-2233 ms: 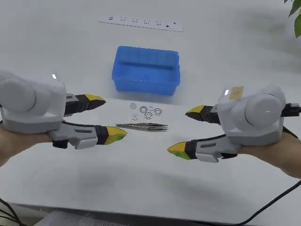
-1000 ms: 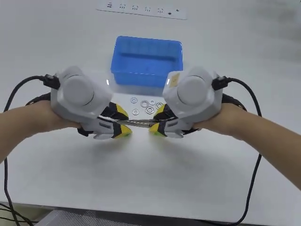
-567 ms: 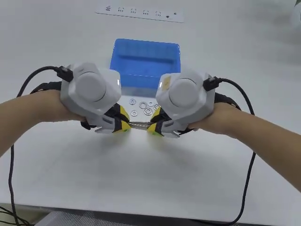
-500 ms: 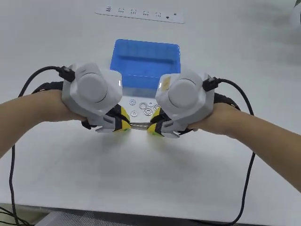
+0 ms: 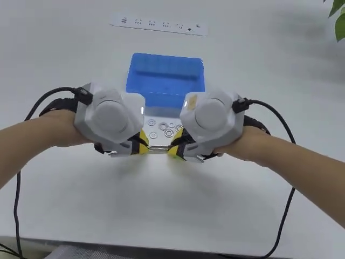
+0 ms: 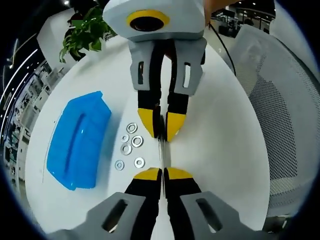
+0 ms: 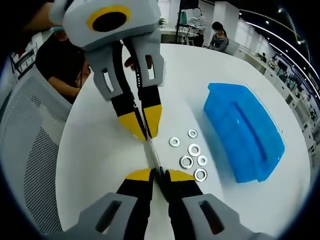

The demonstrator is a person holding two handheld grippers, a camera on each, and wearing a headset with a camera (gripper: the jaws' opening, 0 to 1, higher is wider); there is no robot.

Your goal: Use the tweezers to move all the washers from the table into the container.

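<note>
**Supervisor:** State of the fingers, please.

**Inspector:** The left gripper (image 6: 162,174) has its jaws pressed together on one end of the tweezers (image 6: 161,150). The right gripper (image 7: 160,175) faces it tip to tip, jaws likewise closed on the other end. The tweezers span the short gap between the two sets of yellow tips.

**Supervisor:** And where on the desk (image 5: 161,216)?

**Inspector:** Around the middle, seen from the head view. Whether the tweezers rest on the surface or sit just clear of it, I cannot tell.

**Supervisor:** The washers (image 7: 192,155)?

**Inspector:** Six counted, lying loose and flat on the desk in a small cluster just beyond the tweezers, towards the far edge. None is touched by either gripper.

**Supervisor:** The container (image 5: 165,78)?

**Inspector:** Blue, rectangular, open-topped, just past the washers on the far side. No washer is seen in it. A white power strip (image 5: 159,25) lies along the far edge.
</note>
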